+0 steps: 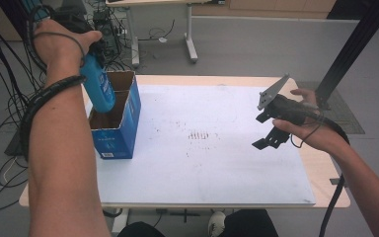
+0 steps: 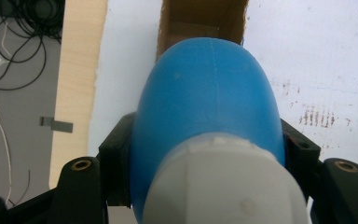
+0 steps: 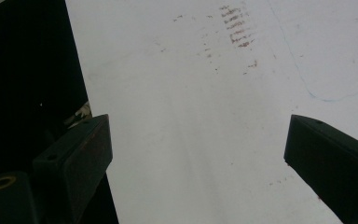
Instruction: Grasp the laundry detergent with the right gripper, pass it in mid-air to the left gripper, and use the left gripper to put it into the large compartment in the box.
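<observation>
- Left tongs [image 2: 205, 158]: jaws clamped on either side of the blue bottle [image 1: 98, 86], near its white cap [image 2: 223, 186].
- Bottle: held tilted, lower end inside the open blue box [image 1: 116, 133].
- Box: stands at the left edge of the desk [image 1: 217, 168].
- Right tongs [image 3: 198, 154]: jaws wide apart, holding nothing, above the white desk surface.
</observation>
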`<state>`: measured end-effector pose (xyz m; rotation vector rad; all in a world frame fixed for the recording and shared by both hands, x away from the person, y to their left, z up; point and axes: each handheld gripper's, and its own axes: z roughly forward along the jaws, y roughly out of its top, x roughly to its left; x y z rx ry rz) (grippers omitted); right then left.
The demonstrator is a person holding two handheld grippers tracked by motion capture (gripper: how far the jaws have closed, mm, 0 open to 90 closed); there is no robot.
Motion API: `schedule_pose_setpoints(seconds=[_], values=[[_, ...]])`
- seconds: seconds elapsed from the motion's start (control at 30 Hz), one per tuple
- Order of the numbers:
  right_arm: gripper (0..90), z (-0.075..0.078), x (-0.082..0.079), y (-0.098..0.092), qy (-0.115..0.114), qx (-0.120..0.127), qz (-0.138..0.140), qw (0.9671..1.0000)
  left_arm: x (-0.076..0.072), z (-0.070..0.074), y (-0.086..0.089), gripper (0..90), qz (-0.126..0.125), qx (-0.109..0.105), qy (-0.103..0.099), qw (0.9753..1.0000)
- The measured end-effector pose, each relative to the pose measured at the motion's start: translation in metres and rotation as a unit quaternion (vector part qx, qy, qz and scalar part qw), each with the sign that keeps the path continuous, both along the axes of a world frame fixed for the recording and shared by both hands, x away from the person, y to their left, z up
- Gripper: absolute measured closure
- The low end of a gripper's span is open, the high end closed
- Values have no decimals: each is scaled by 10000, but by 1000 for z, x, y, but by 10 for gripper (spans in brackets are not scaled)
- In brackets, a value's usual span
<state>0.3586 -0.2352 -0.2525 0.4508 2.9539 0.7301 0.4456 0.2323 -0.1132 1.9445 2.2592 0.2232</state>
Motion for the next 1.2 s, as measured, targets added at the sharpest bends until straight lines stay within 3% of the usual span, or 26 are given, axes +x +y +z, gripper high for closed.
schedule_pose_setpoints(seconds=[0.4,0.9,1.2], values=[[76,-3,1,5,-12,-14,23,10000,-1,-41,3,370,-82,-27,75,9999],[76,-7,2,8,52,-46,61,10000,1,-106,-1,369,-246,-25,255,9994],[76,-11,4,6,80,-69,40,9999,1,-127,-3,369,-292,10,229,9993]])
